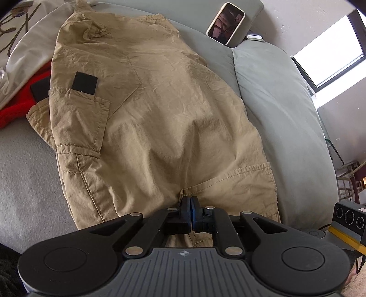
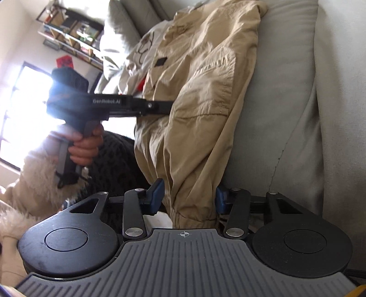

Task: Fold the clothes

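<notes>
**Khaki trousers on the sofa**

Left wrist view: the left tongs [image 1: 190,213] are pinching together on an edge of the crinkled khaki cotton trousers [image 1: 160,102], probably anchoring them on the grey fabric sofa [image 1: 270,96].

Right wrist view: the right tongs [image 2: 189,197] are standing apart, straddling a gathered cuff [image 2: 194,212], seemingly readying a grip.

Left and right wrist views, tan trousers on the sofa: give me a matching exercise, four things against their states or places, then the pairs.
Things:
1. left claw
2. right claw
3. phone
4. red cloth

States or places:
A. leaning against the cushion
B. open, around a trouser cuff
C. partly under the trousers' edge
D. shut on trouser fabric

Pairs: 1-D, 2-B, 3-A, 4-C
</notes>
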Available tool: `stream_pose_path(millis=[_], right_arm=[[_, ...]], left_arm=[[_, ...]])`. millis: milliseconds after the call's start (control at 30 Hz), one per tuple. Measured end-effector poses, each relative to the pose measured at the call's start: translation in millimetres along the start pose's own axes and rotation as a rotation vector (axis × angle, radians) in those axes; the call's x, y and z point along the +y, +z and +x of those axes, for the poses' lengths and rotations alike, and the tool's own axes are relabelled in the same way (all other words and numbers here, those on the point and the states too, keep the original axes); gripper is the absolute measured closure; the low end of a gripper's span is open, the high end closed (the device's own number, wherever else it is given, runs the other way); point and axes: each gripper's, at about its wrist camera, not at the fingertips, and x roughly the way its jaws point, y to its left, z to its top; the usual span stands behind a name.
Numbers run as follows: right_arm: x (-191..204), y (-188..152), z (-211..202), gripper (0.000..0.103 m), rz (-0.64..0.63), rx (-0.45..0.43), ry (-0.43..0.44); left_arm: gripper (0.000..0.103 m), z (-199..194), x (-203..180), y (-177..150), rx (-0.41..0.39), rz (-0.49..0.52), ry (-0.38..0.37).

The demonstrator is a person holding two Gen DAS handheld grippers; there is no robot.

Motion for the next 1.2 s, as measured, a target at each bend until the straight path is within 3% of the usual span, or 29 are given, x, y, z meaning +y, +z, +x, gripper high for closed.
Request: stream_pose_path(millis=[67,133,167,200,267,333,467,533,667,767,800,867,967,1067,1133,1200], right_arm=[[6,-1,5,0.047,-0.038,0.001,-0.027],[15,-3,12,0.031,-0.091,-0.001,-0.045],[21,-4,16,0.029,-0.125,0.004,-0.055],[26,-5,19,0.031,-0.157,0.014,-0.079],[33,-6,20,0.057,-0.187,0.033,-0.132],[30,-4,11,0.068,-0.142,0.038,-0.149],[41,-7,-19,0.075,-0.088,-0.042,-0.133],[50,-7,-29,0.077,-0.022,-0.101,-0.075],[59,0,-35,0.079,0.161,-0.199,0.032],[62,5,-31,0.08,0.331,-0.27,0.117],[62,6,-31,0.08,0.379,-0.294,0.15],[61,10,-32,0.08,0.469,-0.34,0.214],[58,24,-23,0.08,0.584,-0.4,0.306],[60,49,-8,0.08,0.653,-0.478,0.365],[61,75,7,0.08,0.676,-0.528,0.317],[61,102,21,0.078,0.694,-0.577,0.255]], left_arm=[[0.091,1,-1,0,-0.004,0.015,0.006],[0.091,2,-3,0,-0.008,0.029,0.012],[0.091,2,-2,0,-0.009,0.03,0.012],[0.091,2,-2,0,-0.009,0.031,0.01],[0.091,2,-1,0,-0.01,0.035,0.005],[0.091,2,-1,1,-0.008,0.042,0.001],[0.092,4,-8,1,-0.003,0.098,0.019],[0.092,4,-12,1,0.0,0.134,0.031],[0.092,6,-25,7,0.034,0.241,0.069],[0.094,-9,-23,14,0.037,0.239,0.048],[0.093,-21,-19,15,0.005,0.222,0.027],[0.081,-54,-6,15,-0.093,0.184,-0.016],[0.081,-104,21,8,-0.234,0.128,-0.061],[0.08,-141,40,-2,-0.36,0.09,-0.048],[0.071,-156,52,-12,-0.422,0.06,-0.031],[0.069,-159,57,-18,-0.458,0.043,-0.006]])
